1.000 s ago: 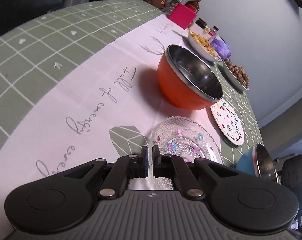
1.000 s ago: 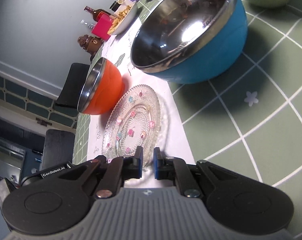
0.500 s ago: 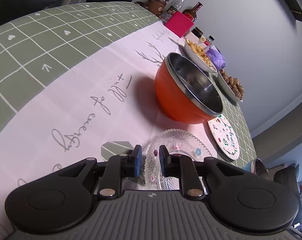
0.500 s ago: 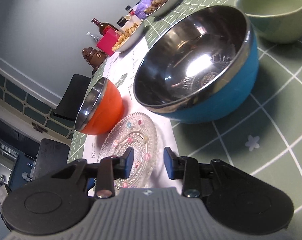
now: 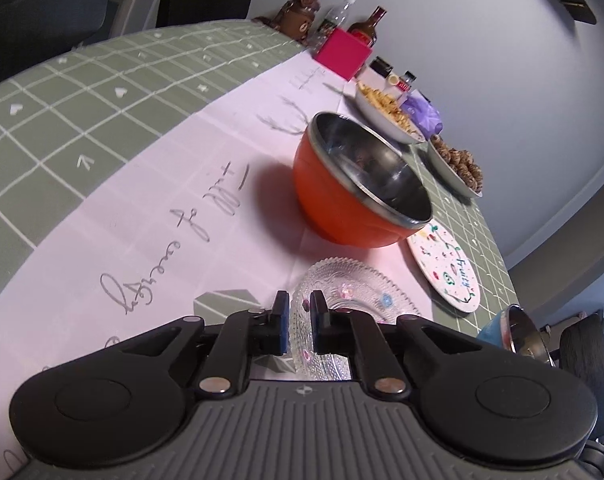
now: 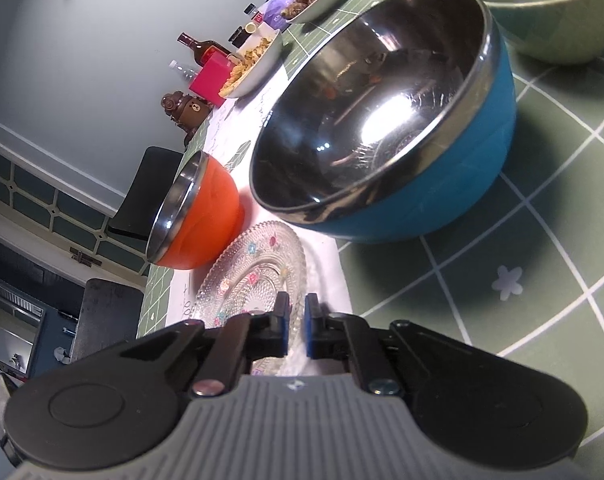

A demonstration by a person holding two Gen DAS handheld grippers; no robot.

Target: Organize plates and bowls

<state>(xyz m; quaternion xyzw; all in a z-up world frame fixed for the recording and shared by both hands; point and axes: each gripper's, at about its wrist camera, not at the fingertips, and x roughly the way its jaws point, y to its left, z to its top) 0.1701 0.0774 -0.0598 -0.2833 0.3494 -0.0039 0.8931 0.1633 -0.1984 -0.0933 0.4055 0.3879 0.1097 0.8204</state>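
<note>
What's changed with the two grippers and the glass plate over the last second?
Both grippers opened briefly, then narrowed again: the left gripper and right gripper now each straddle the glass plate's rim with a small gap. The plate, orange bowl and blue bowl stayed put.

Left gripper [image 5: 299, 310], low centre of frame, fingers narrowly parted. Right gripper [image 6: 296, 312], low centre, likewise narrowly parted.

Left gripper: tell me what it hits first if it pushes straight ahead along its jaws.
The left gripper would first meet the glass plate, whose near rim already sits between its narrowly parted jaws. Beyond it, slightly right, stands the orange bowl; depth is uncertain in the fisheye view.
</note>
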